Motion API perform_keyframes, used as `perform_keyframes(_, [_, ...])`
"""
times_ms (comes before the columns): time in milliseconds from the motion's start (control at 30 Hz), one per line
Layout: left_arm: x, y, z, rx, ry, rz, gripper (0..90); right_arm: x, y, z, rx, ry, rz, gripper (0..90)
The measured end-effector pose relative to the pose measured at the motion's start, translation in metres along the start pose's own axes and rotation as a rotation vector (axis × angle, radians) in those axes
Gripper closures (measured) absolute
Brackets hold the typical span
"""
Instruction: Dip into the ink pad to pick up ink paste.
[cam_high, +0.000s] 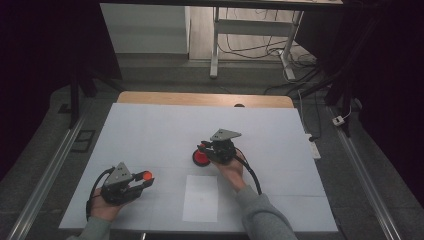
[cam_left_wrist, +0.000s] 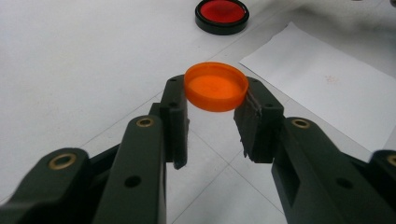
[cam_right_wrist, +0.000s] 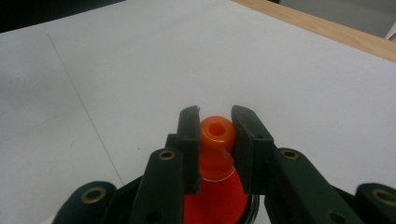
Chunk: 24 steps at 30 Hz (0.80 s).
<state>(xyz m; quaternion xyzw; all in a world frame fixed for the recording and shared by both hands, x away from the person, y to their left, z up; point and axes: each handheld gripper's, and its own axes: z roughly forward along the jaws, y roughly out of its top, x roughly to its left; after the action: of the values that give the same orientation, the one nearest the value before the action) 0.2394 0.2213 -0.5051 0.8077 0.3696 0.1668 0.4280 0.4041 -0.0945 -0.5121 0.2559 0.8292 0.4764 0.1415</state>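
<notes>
Right now your left gripper has its two jaws closed on an orange cap, pinching it by its rim at the very tips, so the cap sits flat, hollow or flat face up, I cannot tell which, and clear of the white table cover below. That edge hold probably leaves the cap free to be set down over something, which fits the piece your other hand has. From this gripper, a white paper sheet lies ahead and to the right, and beyond the cap stands a round black-rimmed base with a red centre.

Your right gripper is clamped on the narrow orange nozzle of a red cone-shaped piece, the jaws on either side of the neck just under its open tip. The cone widens toward you beneath the jaws, and a dark rim shows at its foot; in the high view that gripper sits right over the red and black base, with the left gripper and its cap well apart, nearer you. Holding the neck low likely steadies the piece and keeps the opening exposed. My guess is that the cap belongs on that nozzle, so you would bring the left hand across and line it up above the tip.
</notes>
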Motion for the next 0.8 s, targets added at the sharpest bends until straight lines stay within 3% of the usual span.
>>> perform_keyframes(333, [0.000,0.000,0.000,0.004,-0.004,0.001,65.4,-0.001,-0.004,0.005,0.015,0.000,0.004,73.6])
perform_keyframes(433, [-0.001,0.000,0.001,0.009,-0.005,0.003,65.4,0.000,-0.008,0.008,0.047,0.001,-0.010,73.6])
perform_keyframes(533, [-0.001,0.000,0.001,0.007,-0.004,0.001,65.4,0.000,-0.013,0.009,0.031,-0.001,0.012,73.8])
perform_keyframes(800, [-0.001,0.000,-0.002,0.001,-0.001,-0.002,65.4,0.003,-0.018,0.008,0.007,-0.024,0.005,73.8])
